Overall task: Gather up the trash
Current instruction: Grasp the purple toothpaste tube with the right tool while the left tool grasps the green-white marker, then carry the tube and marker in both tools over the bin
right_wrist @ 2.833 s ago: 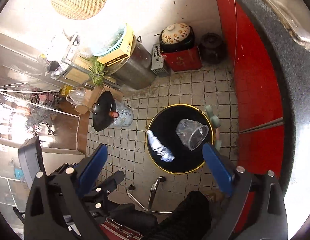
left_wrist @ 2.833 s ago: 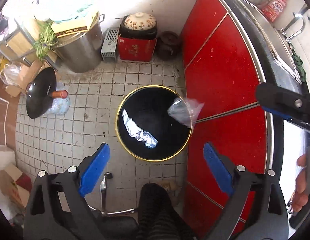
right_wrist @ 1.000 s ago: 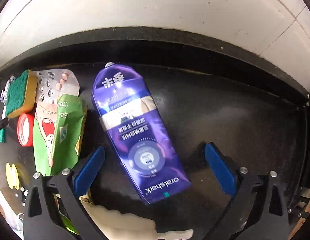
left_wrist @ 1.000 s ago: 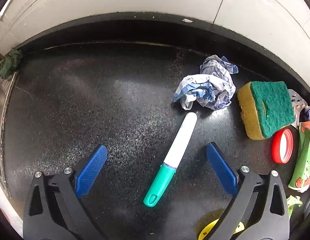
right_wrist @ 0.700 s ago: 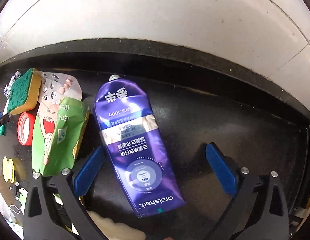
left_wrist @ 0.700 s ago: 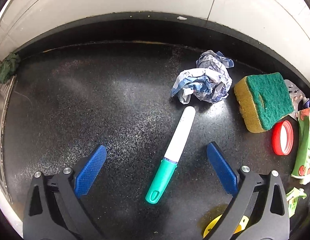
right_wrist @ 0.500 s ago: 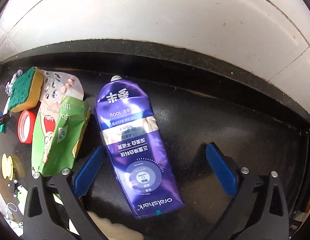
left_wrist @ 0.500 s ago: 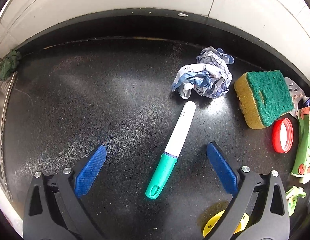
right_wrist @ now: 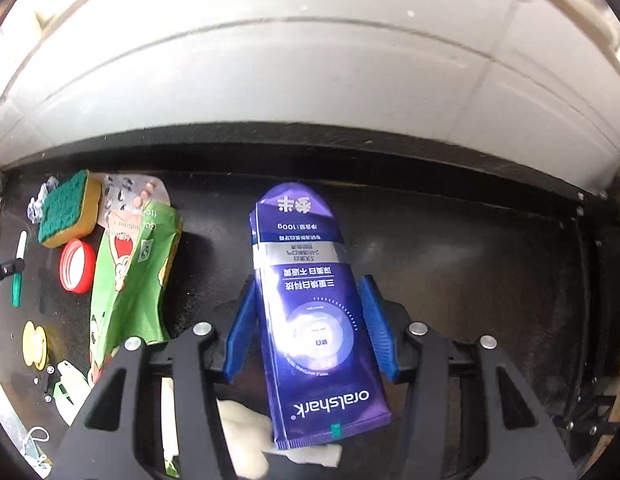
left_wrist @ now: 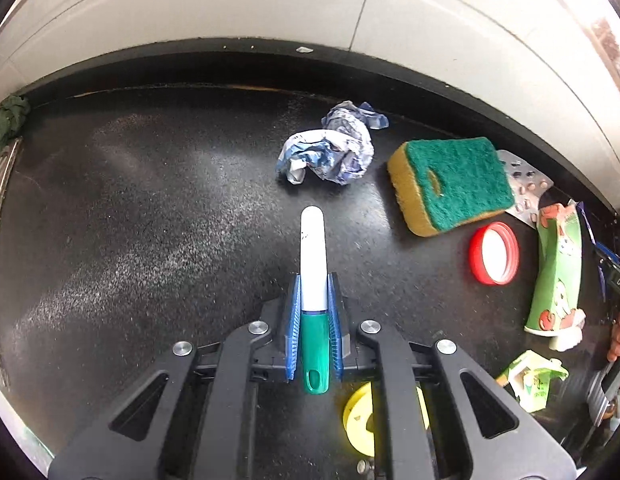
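Tongs had just closed, left tongs clamping pen, right tongs half-shut around slick toothpaste tube, which might slip.

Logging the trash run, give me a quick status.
Left gripper shut on pen. Right gripper just closing on purple tube, pads at its edges. Nothing in the way.

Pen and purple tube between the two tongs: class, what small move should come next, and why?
Probably lift both straight up. The left tongs have just closed on the green-and-white pen. The right tongs have been closing around the purple tube, which already looks raised, its pads seemingly at its edges. Once clear of the counter, both can go to the bin.
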The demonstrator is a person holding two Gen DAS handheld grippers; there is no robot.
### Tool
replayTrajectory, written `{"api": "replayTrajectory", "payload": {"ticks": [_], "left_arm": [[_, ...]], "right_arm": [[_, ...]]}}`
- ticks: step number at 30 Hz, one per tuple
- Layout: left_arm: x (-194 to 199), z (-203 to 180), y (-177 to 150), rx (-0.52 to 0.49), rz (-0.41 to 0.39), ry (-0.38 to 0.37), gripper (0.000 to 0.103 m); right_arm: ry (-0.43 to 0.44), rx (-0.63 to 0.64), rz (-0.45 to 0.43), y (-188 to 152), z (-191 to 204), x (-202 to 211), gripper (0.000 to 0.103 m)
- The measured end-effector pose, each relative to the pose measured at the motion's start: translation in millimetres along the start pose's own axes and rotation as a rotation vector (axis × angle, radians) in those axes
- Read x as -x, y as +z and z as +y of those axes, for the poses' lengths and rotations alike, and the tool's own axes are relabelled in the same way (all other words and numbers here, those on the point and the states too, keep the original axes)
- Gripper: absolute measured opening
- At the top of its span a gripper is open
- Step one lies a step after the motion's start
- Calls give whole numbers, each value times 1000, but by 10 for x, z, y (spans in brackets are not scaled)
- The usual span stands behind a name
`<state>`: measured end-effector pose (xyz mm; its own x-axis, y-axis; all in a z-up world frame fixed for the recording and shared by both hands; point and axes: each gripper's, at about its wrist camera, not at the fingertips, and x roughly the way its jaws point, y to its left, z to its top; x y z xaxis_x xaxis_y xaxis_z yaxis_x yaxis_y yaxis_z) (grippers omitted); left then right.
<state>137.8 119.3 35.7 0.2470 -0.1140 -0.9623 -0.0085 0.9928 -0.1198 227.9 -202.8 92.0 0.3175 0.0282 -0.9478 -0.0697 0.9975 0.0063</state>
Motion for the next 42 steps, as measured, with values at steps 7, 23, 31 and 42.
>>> {"api": "replayTrajectory", "payload": {"ticks": [7, 23, 31, 42], "left_arm": [[502, 7, -349, -7, -82, -5, 12], [1201, 288, -944, 65, -161, 18, 12], [1388, 595, -1204, 142, -185, 45, 12], [1789, 1623, -2135, 417, -201, 171, 12]], "right_arm": [[24, -91, -68, -147, -480, 605, 9], [163, -105, -198, -372, -245, 1213, 8], [214, -36, -215, -246, 205, 1238, 8], [332, 200, -195, -70, 1560, 1024, 8]]}}
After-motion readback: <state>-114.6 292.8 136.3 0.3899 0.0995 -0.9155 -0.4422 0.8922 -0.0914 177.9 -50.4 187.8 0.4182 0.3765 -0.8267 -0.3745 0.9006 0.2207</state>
